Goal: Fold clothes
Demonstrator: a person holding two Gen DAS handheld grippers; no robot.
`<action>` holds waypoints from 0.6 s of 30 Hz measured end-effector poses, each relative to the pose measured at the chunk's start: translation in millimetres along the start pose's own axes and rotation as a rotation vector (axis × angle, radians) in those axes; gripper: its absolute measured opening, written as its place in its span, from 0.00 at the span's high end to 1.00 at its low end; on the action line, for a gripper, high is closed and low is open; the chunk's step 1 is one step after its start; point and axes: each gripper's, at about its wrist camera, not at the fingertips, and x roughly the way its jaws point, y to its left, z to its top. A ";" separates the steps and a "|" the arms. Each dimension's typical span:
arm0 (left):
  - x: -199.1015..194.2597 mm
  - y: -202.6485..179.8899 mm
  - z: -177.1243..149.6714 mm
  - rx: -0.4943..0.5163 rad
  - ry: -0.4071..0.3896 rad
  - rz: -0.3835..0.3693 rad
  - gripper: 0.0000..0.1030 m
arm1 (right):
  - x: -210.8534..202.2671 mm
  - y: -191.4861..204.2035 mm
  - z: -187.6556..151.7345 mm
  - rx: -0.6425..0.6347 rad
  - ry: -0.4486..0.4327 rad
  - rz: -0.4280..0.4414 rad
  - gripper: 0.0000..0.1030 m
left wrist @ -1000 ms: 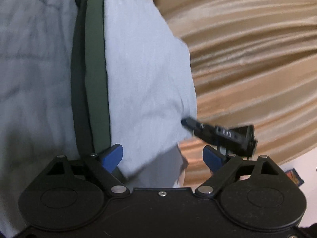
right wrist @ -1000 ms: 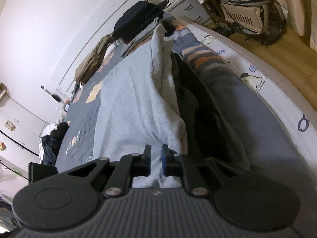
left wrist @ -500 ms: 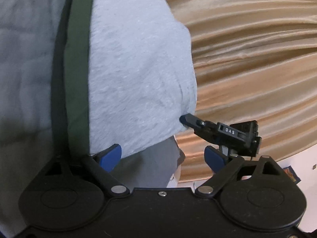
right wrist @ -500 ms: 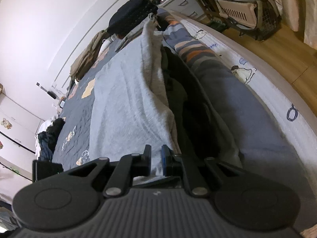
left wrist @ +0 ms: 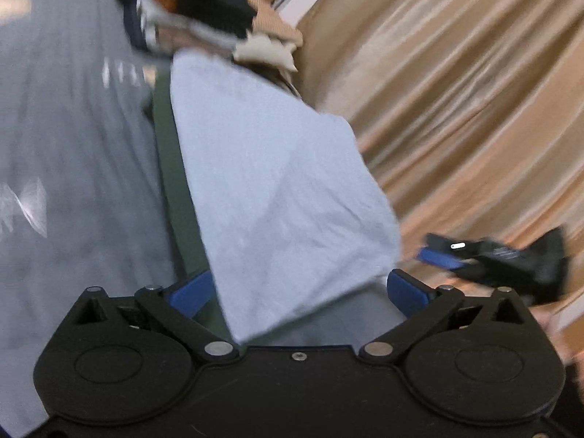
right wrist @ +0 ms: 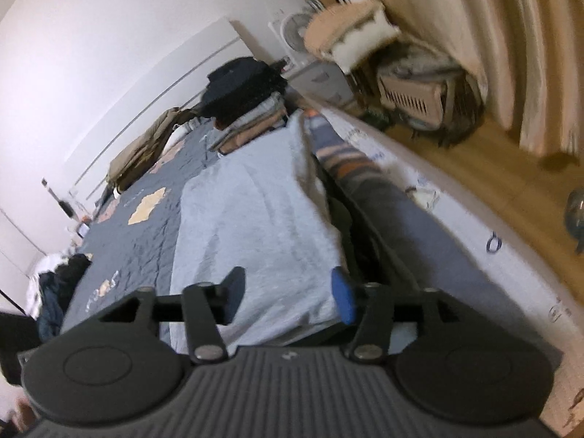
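Right wrist view: the light grey garment (right wrist: 255, 226) lies flat on the bed (right wrist: 146, 233), its long axis running straight away from the spread jaws.

The right gripper (right wrist: 288, 292) hangs over the garment's near edge with its jaws wide apart, holding nothing; the cloth sits directly ahead and between them, a dark garment (right wrist: 361, 233) just beside its right edge. In the left wrist view the left gripper (left wrist: 297, 290) is likewise spread and empty, with the near corner of the same folded panel (left wrist: 277, 197) lying between its blue fingertips (left wrist: 191, 294) and a dark green strip (left wrist: 175, 189) along the panel's left side. Both grippers sit at the near end, so either looks placed to pinch that edge; the left seems slightly closer to a corner. A stack of folded clothes (right wrist: 252, 120) waits at the far end.
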 end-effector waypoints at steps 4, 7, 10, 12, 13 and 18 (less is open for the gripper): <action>-8.8 -7.0 3.6 0.001 -0.003 -0.051 0.00 | 6.7 8.4 -0.6 -0.013 0.024 0.039 0.40; -9.3 -5.0 1.3 -0.027 -0.007 -0.074 0.00 | 24.0 -6.9 -5.4 0.125 0.077 0.101 0.40; -1.6 -6.8 -3.9 -0.016 0.016 -0.039 0.00 | 35.3 -18.4 -17.7 0.233 0.094 0.102 0.40; 0.1 -5.0 -7.2 -0.022 0.033 -0.044 0.00 | 35.6 -25.5 -25.0 0.276 0.073 0.045 0.40; -1.4 -3.4 -8.9 -0.024 0.040 -0.050 0.00 | 32.8 -31.1 -27.7 0.309 0.048 0.035 0.40; -3.8 4.9 -13.0 -0.026 0.066 -0.046 0.00 | 32.7 -54.4 -32.8 0.446 -0.030 0.017 0.47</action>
